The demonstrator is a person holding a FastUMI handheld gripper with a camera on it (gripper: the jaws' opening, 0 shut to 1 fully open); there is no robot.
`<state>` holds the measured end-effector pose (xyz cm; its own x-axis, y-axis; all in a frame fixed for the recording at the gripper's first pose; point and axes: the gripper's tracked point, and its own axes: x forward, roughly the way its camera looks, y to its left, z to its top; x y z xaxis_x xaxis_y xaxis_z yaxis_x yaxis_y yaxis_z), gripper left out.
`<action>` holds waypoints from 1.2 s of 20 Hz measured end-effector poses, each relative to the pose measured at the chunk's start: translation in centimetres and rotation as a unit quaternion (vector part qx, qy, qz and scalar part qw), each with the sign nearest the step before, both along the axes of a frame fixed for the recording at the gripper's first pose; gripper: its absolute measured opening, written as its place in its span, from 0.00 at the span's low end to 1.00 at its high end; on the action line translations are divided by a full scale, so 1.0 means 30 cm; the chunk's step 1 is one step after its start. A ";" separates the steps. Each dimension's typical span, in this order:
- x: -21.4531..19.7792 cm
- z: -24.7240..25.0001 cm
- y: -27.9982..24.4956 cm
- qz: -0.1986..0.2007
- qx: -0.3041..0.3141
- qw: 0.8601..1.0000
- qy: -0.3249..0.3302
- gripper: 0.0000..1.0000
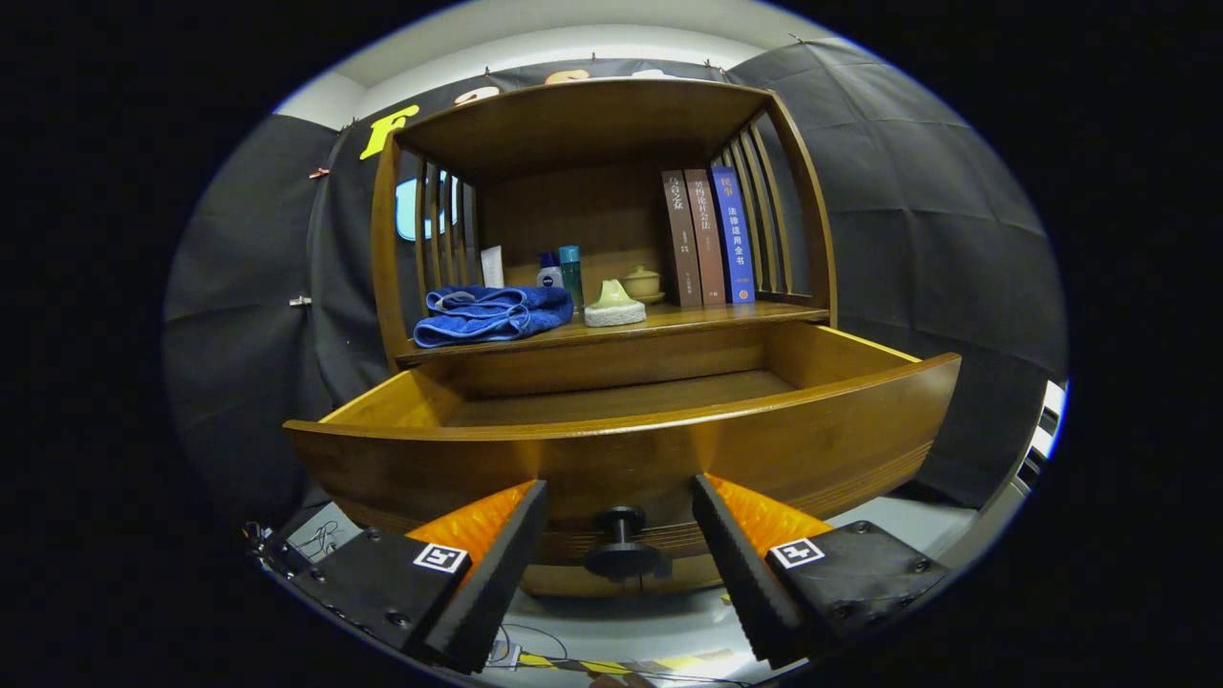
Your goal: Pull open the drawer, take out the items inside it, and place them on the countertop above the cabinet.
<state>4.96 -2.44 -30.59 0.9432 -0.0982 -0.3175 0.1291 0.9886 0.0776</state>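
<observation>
The drawer (621,449) stands pulled well out from the cabinet (592,124), so the opening step looks done. Its dark knob (619,549) sits right between the two fingers of the gripper (619,535), and those fingers are spread wide, touching neither the knob nor the drawer front. Nothing is pinched.

Looking over the drawer's front edge, the strip of drawer floor in view is bare wood; the nearer part of the floor hides behind the front panel, so I cannot say whether anything lies there.

Up on the countertop (726,315), just above and behind the drawer, there is a folded blue towel (492,315) toward one end, a pale soap-dish-like piece (614,306) near the middle, and two small bottles (562,272) and a little lidded cup (642,282) behind it. Three upright books (709,239) stand at the far end from the towel. Which of these came from the drawer cannot be told.

My read: drawer open, gripper free, and what remains depends on that hidden stretch of floor. If something is down there, it needs lifting to the countertop beside the towel; if not, the job is nearly finished.
</observation>
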 end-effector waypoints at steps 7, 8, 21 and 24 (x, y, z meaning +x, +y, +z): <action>0.185 -0.002 -0.022 0.003 -0.013 1.000 -0.006 0.99; 0.203 -0.001 -0.023 0.005 -0.013 1.000 -0.007 0.99; 0.502 -0.046 -0.057 0.008 -0.011 1.000 -0.011 0.99; 0.534 -0.057 -0.058 0.007 -0.012 1.000 -0.010 0.99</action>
<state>20.97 -4.18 -32.30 0.9508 -0.0918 -0.2958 0.1132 0.9920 0.0559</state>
